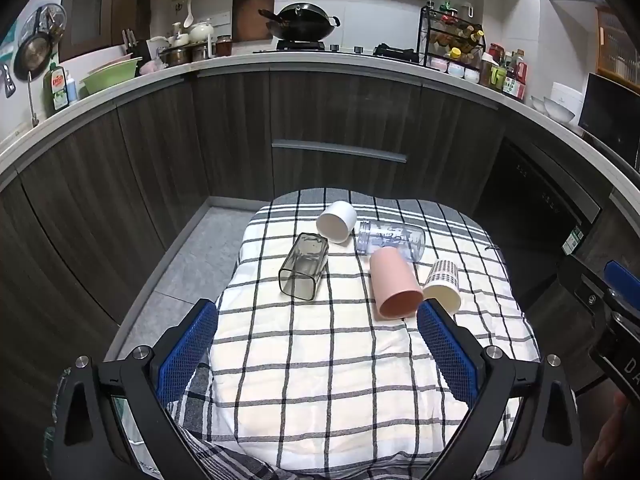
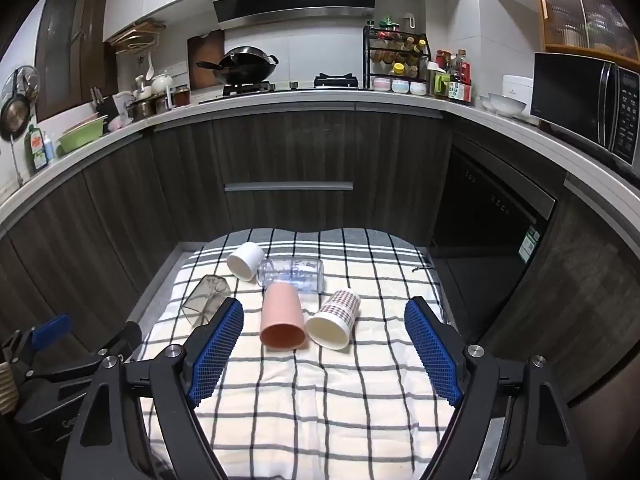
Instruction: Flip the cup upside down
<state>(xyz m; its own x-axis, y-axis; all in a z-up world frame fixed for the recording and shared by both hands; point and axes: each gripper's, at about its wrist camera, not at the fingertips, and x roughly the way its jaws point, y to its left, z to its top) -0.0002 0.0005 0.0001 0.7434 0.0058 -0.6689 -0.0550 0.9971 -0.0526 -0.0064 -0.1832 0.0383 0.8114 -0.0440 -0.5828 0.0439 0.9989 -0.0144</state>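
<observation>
Several cups lie on their sides on a checked cloth (image 1: 320, 360) (image 2: 320, 400): a pink cup (image 1: 394, 286) (image 2: 282, 320), a houndstooth paper cup (image 1: 442, 286) (image 2: 334, 320), a white cup (image 1: 337, 222) (image 2: 246, 261), a clear printed glass (image 1: 390, 240) (image 2: 291, 274) and a square smoky glass (image 1: 303, 266) (image 2: 206, 300). My left gripper (image 1: 316, 316) is open and empty, short of the cups. My right gripper (image 2: 324, 314) is open and empty, its fingers on either side of the pink and houndstooth cups, slightly nearer than them.
The cloth covers a small table in front of dark kitchen cabinets (image 1: 340, 120). A counter (image 2: 320, 98) behind holds a wok, a spice rack, bowls and a microwave (image 2: 588, 100). The floor (image 1: 192, 264) shows at the left. The other gripper (image 1: 608, 320) (image 2: 60, 356) shows at each view's edge.
</observation>
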